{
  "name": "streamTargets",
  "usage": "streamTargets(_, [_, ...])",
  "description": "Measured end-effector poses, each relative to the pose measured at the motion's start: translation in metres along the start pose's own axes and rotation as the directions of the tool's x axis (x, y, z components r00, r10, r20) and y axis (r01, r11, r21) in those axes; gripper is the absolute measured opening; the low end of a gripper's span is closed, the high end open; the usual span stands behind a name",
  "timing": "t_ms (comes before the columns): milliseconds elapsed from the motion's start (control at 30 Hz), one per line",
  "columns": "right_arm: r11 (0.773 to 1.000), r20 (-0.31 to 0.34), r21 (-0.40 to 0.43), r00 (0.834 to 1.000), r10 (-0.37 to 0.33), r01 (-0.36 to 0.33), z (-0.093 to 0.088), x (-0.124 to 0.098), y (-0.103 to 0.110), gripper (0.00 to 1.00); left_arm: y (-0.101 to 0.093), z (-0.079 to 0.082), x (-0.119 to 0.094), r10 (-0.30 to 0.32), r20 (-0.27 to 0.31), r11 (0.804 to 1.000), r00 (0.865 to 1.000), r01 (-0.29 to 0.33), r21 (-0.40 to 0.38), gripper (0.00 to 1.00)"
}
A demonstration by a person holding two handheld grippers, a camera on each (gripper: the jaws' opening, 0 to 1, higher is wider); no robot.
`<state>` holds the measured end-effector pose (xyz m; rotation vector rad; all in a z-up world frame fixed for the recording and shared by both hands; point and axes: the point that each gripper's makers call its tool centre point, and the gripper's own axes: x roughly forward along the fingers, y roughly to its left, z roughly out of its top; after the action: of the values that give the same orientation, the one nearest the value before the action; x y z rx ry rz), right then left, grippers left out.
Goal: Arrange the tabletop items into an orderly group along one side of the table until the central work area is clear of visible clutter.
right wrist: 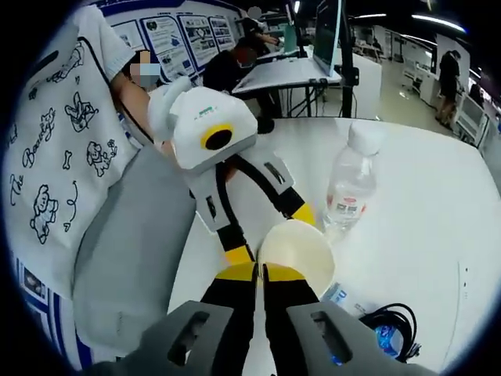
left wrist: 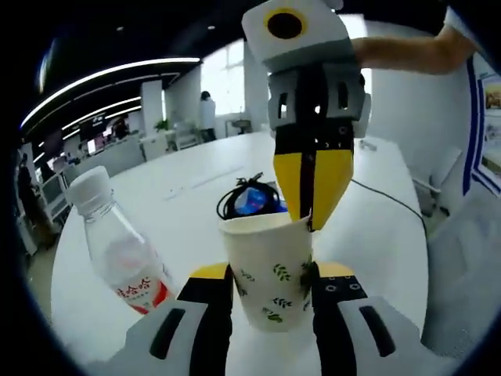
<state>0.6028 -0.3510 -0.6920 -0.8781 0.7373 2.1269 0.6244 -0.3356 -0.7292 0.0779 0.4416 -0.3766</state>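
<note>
Paper cup (left wrist: pixel 270 270): white with green leaf print, upright on the round white table (left wrist: pixel 196 168); its base is cut off behind the left gripper's jaws in the left gripper view. In the right gripper view the open mouth (right wrist: pixel 296 249) shows from above and the walls are hidden.
Table: white surface running back toward an office; its near edge is cut off.
Person: a printed white shirt (right wrist: pixel 55 149) and grey trousers fill the left of the right gripper view; a bare arm (left wrist: pixel 407 51) reaches in at the top right of the left gripper view.
Left gripper (left wrist: pixel 270 291): yellow-tipped black jaws stand on either side of the cup, pressed to its walls, holding it.
Right gripper (right wrist: pixel 260 276): jaws drawn nearly together, pinching the cup's rim; in the left gripper view it comes down from above onto the rim's far right side.
Water bottle (left wrist: pixel 117 243): clear plastic, white cap, red label, just left of the cup and tilted in this view; its base is cut off.
Cable bundle (left wrist: pixel 249 200): black coiled cord with a blue object inside, behind the cup; details hard to make out.
</note>
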Motion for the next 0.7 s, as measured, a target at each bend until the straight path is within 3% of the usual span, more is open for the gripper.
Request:
streamTargets(267, [1.0, 0.021, 0.027, 1.0, -0.006, 0.006, 0.005, -0.006, -0.005, 0.05, -0.001, -0.002, 0.002, 0.002, 0.004, 1.0, 1.0, -0.002, -0.009, 0.35])
streamTargets(500, [0.978, 0.072, 0.117, 0.981, -0.181, 0.172, 0.001, -0.02, -0.047, 0.05, -0.004, -0.003, -0.001, -0.007, 0.016, 1.0, 1.0, 0.007, -0.001, 0.35])
streamTargets(700, [0.978, 0.047, 0.162, 0.989, -0.143, 0.133, -0.013, -0.016, -0.045, 0.05, -0.01, 0.006, -0.003, -0.032, 0.067, 0.997, 0.997, 0.028, 0.066, 0.35])
